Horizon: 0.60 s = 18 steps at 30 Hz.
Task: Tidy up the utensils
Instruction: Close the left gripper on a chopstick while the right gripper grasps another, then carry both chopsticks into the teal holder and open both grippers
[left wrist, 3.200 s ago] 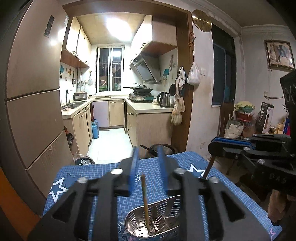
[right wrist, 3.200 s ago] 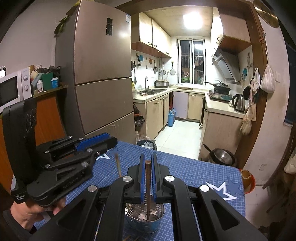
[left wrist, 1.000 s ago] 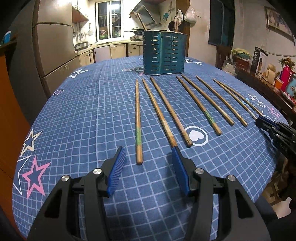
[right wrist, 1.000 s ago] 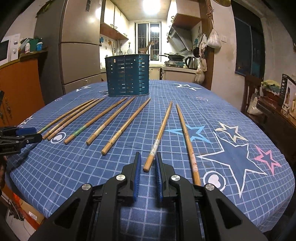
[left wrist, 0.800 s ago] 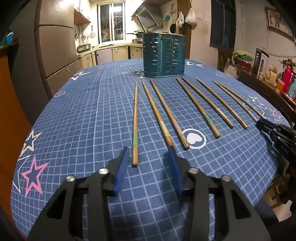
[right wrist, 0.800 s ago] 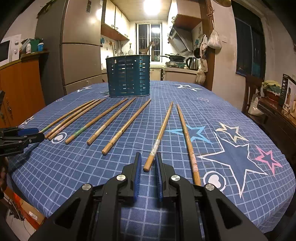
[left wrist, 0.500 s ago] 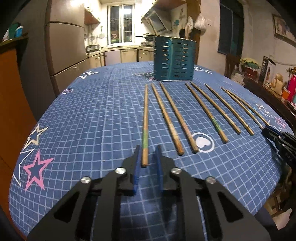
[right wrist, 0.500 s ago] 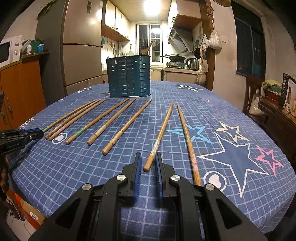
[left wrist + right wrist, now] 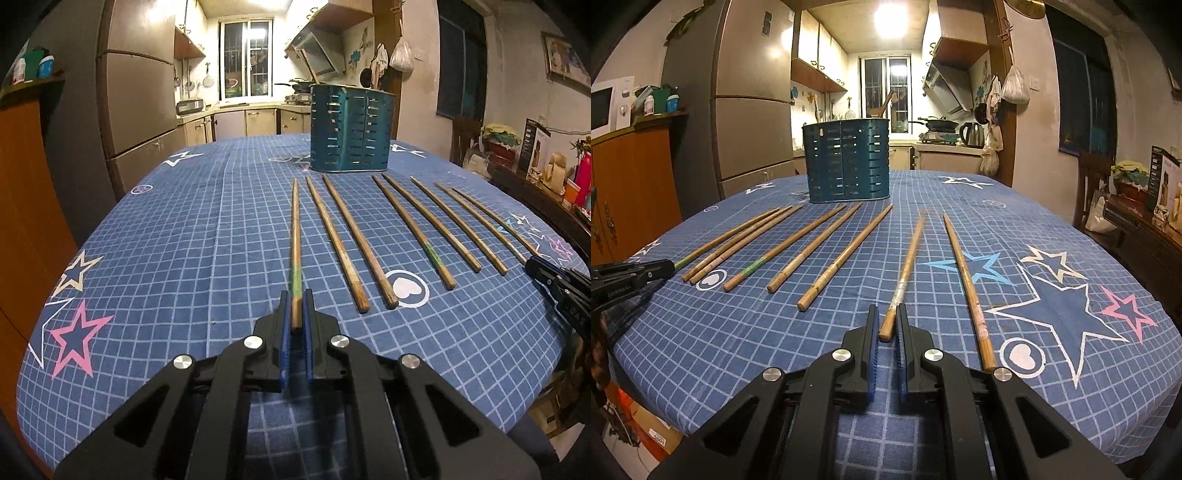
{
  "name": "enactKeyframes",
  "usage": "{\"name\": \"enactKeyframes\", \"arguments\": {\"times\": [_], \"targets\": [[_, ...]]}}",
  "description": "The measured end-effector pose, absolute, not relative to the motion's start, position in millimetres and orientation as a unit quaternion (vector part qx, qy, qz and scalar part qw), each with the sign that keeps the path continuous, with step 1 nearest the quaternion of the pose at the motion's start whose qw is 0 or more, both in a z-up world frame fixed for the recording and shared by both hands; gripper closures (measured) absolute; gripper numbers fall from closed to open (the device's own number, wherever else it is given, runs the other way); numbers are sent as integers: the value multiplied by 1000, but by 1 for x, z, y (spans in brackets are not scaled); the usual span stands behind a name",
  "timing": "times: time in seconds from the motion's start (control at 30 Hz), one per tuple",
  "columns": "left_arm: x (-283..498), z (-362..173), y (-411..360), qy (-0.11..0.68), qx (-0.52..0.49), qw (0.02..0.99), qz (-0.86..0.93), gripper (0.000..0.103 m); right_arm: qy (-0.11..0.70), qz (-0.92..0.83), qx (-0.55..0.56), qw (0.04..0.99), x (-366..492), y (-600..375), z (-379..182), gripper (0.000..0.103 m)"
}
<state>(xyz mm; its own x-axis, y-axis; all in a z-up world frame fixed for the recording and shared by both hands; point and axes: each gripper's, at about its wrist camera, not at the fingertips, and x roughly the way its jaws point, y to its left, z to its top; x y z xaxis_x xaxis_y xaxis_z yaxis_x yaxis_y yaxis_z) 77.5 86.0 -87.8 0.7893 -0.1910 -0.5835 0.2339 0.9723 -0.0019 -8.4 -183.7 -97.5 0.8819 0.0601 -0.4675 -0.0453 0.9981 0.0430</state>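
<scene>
Several wooden chopsticks lie in a row on the blue star-patterned tablecloth [image 9: 184,236] in front of a slotted teal utensil holder [image 9: 349,133], which also shows in the right wrist view [image 9: 846,159]. My left gripper [image 9: 295,295] is shut on the near end of the leftmost chopstick [image 9: 295,236], which has a green band. My right gripper [image 9: 887,314] is shut on the near end of another chopstick [image 9: 908,258]; its far end looks blurred.
Another chopstick [image 9: 964,277] lies just right of my right gripper. Kitchen counters, a fridge [image 9: 140,110] and a wooden cabinet [image 9: 631,184] stand beyond the table. A side shelf with boxes [image 9: 535,155] is at the right.
My left gripper has moved forward and closed on the leftmost chopstick's near end. My right gripper has stayed shut on its chopstick, whose far end now blurs.
</scene>
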Motion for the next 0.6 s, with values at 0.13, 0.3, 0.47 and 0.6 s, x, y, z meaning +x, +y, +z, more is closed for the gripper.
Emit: {"name": "enactKeyframes", "arguments": {"times": [0.13,0.3,0.47,0.6], "targets": [[70,-82,87,295,35,948,-114,98,238,25,13,971,-14,-187,-93,95],[58,-65,87,271,39,955,-115,98,222,29,8,975,-21,-190,-81,95],[53,-37,88,232,40,965,-116,98,185,30,-10,982,-28,-192,-57,95],[60,-5,89,187,43,975,-114,98,139,30,-23,990,-26,-199,-24,95]]}}
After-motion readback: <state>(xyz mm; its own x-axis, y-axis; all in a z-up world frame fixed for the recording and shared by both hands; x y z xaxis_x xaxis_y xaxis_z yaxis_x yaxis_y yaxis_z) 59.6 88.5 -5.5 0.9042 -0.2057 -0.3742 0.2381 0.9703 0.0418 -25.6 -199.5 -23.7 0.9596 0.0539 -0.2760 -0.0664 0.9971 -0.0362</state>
